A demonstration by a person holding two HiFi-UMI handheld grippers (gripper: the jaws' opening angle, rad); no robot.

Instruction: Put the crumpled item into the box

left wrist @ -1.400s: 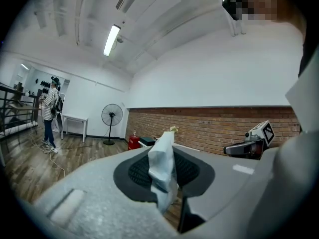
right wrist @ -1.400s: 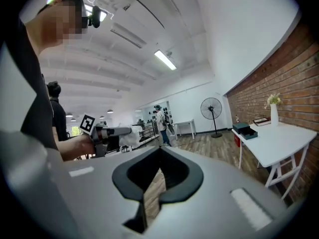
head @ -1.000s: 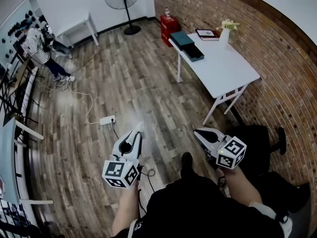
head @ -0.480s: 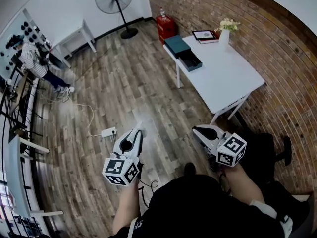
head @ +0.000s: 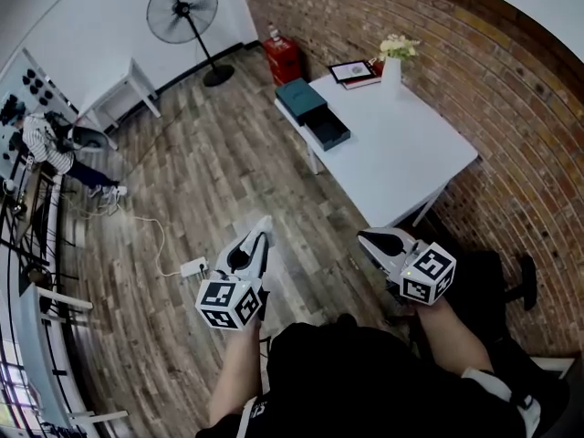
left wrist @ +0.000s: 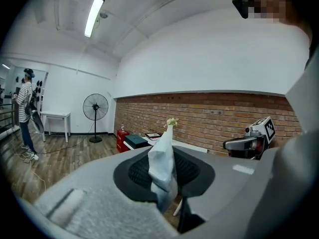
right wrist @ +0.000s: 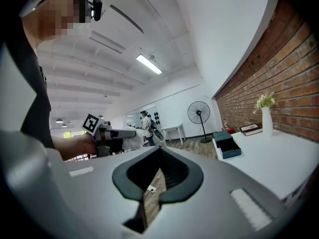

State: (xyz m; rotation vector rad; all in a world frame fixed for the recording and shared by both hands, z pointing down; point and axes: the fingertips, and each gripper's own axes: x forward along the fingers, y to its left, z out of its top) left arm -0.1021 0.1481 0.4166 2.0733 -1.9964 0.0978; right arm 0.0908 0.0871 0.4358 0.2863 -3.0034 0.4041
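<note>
**A:** Where is the thing to be found, and how is it held?

**B:** The pale, bluish-white crumpled item of thin sheet is clamped between the pads of the left gripper, low and centre in the left gripper view. Its long axis is set along the jaws. The free end sticks out past their tips, upward in that view and toward the upper right in the head view.

**A:** And the other tool?

**B:** The right gripper is seen closed at the tips with nothing in it.

**A:** Which step is in hand?

**B:** The carry is judged to be under way, with nothing yet placed. The dark teal rectangular box lies open near the left edge of the white rectangular table, well apart from both grippers, with the brown plank floor between.

**A:** What is called for next?

**B:** The table must be reached and the free end brought over the open box. Only then should the grip be let go.
</note>
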